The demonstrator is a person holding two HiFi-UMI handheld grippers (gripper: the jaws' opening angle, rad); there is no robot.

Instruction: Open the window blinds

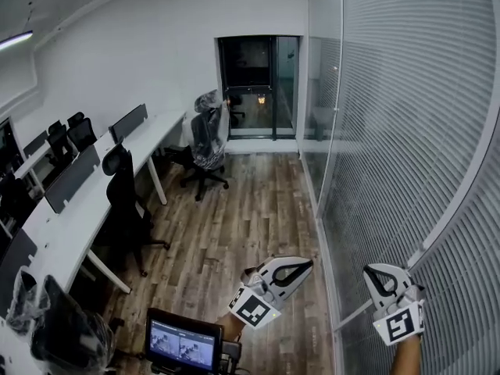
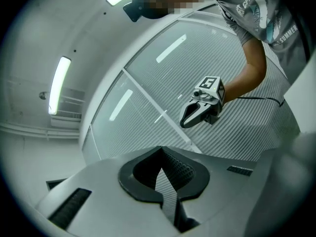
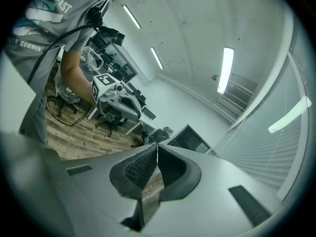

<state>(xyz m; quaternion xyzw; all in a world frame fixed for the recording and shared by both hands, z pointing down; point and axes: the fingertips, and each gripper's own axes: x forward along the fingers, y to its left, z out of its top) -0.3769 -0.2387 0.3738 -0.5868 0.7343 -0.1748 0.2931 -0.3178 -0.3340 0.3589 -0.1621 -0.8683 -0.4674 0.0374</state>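
White slatted window blinds cover the glass wall on the right, slats closed, with a white frame rail crossing them. They also fill the background of the left gripper view as blinds. My left gripper hangs over the wooden floor, a little left of the blinds, shut with nothing in it. My right gripper is close in front of the blinds near the rail, also shut and empty. In its own view, the left gripper faces the right gripper. The right gripper looks back at the left gripper.
A long white desk with dividers and black office chairs lines the left side. A plastic-wrapped chair stands near the dark glass door at the far end. A small screen sits at the bottom. Wooden floor runs between desk and blinds.
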